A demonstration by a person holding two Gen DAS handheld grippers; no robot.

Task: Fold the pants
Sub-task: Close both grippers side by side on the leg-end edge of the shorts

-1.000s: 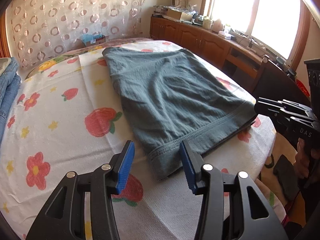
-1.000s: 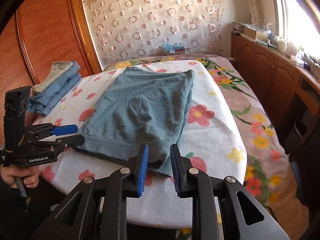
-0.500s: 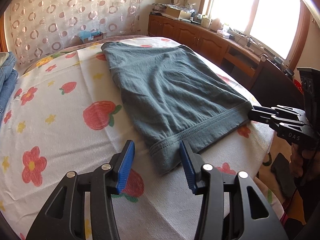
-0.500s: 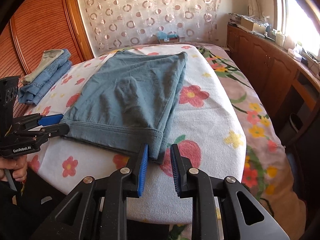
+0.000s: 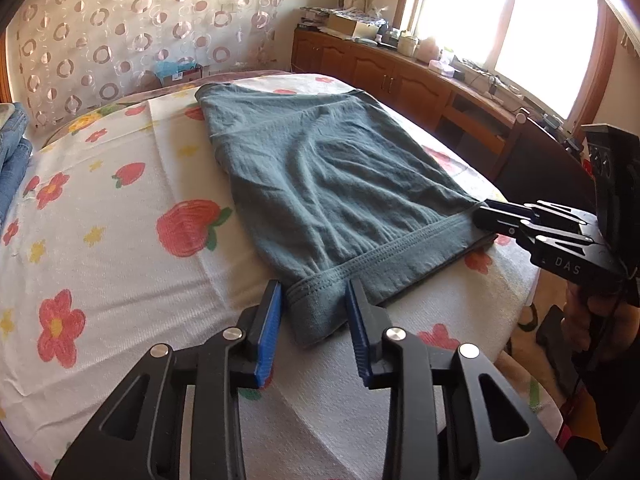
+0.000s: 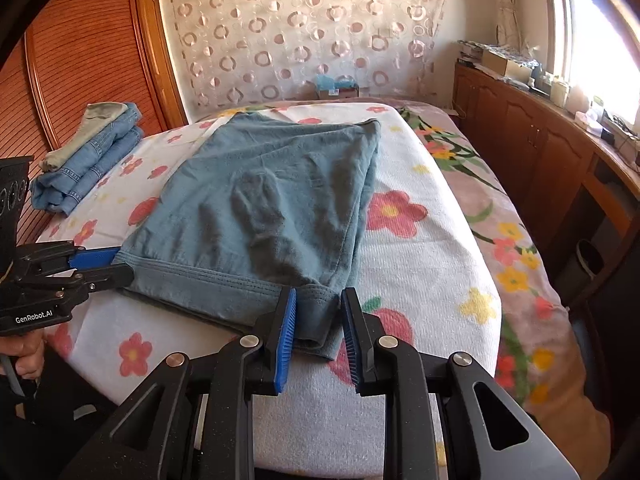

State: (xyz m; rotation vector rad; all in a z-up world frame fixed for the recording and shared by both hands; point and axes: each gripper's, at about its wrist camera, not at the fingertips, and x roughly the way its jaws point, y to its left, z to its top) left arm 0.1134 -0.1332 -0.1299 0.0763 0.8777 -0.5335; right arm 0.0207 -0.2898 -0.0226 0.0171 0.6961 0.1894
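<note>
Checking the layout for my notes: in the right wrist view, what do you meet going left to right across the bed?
Left tool at the pants' near left corner → stack of folded jeans → teal pants → right tool straddling the pants' near right corner → bare flowered sheet → wooden cabinets.

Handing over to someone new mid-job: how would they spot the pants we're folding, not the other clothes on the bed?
Find the bed with its white flower-print cover. The pants are the flat teal-grey knit piece in its middle, the stitched hem band at the near edge, where both tongs reach its corners. The other clothes are a folded stack of blue jeans by the wooden wardrobe.
</note>
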